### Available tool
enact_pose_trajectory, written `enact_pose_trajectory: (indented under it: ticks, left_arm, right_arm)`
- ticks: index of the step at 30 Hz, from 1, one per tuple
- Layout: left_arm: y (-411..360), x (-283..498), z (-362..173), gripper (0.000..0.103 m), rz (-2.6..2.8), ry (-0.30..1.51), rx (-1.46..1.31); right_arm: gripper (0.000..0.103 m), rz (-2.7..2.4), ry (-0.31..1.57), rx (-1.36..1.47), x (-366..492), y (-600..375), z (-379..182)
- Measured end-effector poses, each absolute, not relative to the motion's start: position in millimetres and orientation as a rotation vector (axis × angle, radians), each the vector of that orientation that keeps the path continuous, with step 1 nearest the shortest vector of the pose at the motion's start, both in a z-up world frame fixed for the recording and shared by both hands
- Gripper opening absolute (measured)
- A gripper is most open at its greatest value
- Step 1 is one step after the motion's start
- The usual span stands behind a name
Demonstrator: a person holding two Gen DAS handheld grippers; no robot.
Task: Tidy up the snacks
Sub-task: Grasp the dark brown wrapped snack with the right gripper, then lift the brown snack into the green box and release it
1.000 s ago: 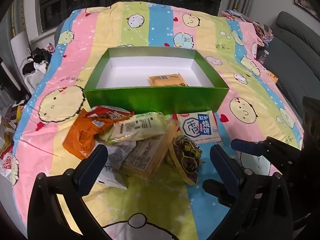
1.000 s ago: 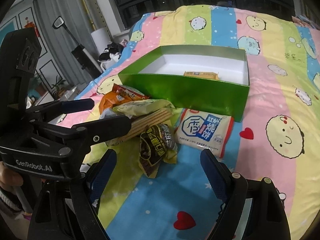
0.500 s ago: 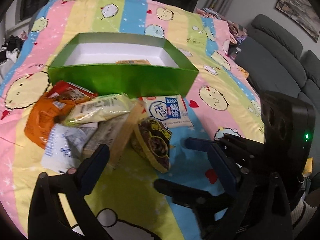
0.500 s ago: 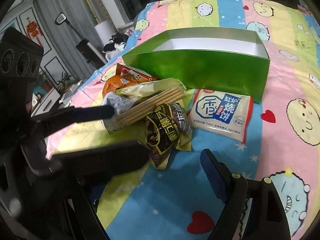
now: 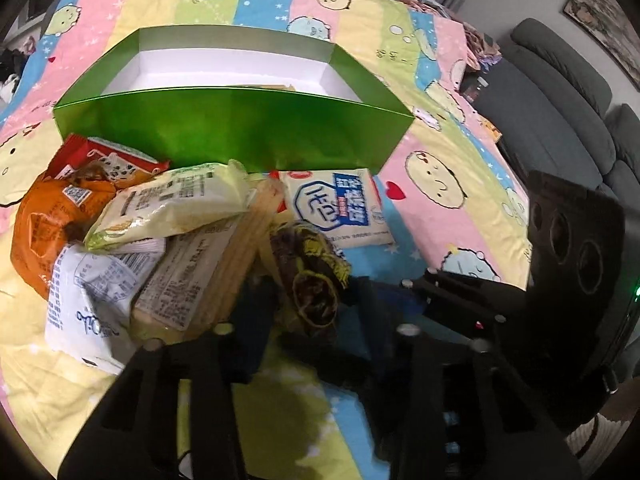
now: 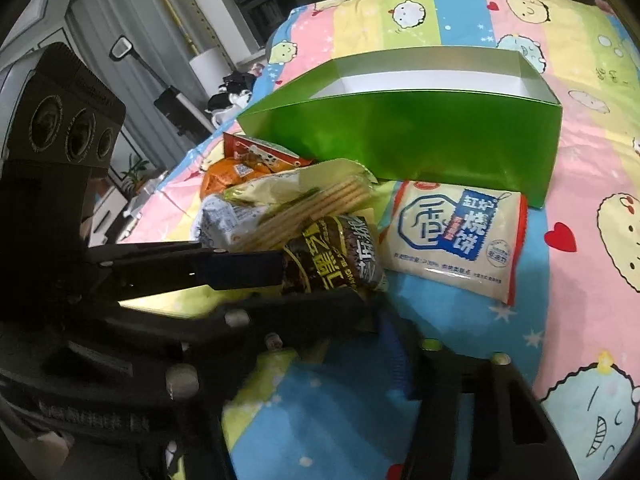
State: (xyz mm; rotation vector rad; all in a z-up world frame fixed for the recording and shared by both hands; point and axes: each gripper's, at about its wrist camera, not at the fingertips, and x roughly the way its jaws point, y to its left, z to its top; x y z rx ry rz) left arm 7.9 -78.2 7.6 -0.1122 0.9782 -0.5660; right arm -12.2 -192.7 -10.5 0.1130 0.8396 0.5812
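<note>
A green box (image 5: pixel 240 124) with a white inside stands on the striped bedspread; it also shows in the right wrist view (image 6: pixel 420 136). A pile of snack packets lies in front of it. My left gripper (image 5: pixel 310 304) is closed on the dark brown and yellow packet (image 5: pixel 312 280), which also shows in the right wrist view (image 6: pixel 332 256). My right gripper (image 6: pixel 352 344) is low beside the same packet; its left finger is hidden behind the left gripper. A white and blue biscuit packet (image 6: pixel 460 236) lies flat to the right.
In the pile are an orange packet (image 5: pixel 52 220), a red packet (image 5: pixel 108 156), a pale yellow packet (image 5: pixel 176 204), a cracker sleeve (image 5: pixel 200 276) and a white packet (image 5: pixel 88 300). A grey sofa (image 5: pixel 560 100) stands at the right. Furniture stands left of the bed (image 6: pixel 180 104).
Both grippers have dropped and moved forward to the pile. The left gripper has narrowed from wide open onto the dark brown packet. The right gripper has come in close beside it.
</note>
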Motion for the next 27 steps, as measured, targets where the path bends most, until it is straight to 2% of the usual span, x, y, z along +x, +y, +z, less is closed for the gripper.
enact_pose_trajectory:
  ticks: [6, 16, 27]
  left_arm:
    - [-75.1, -1.0, 14.8, 0.032, -0.579, 0.967, -0.121]
    - [-70.5, -11.3, 71.7, 0.032, -0.63, 0.818, -0.133]
    - [-59.7, 63.3, 110.8, 0.033, -0.56, 0.723, -0.148]
  right_arm:
    - [0.032, 0.603, 0.827, 0.123, -19.1, -193.6, -6.0]
    - [0.032, 0.581, 0.672, 0.088, -40.4, -202.1, 47.6]
    - [0.032, 0.577, 0.52, 0.034, 21.5, -187.3, 94.7]
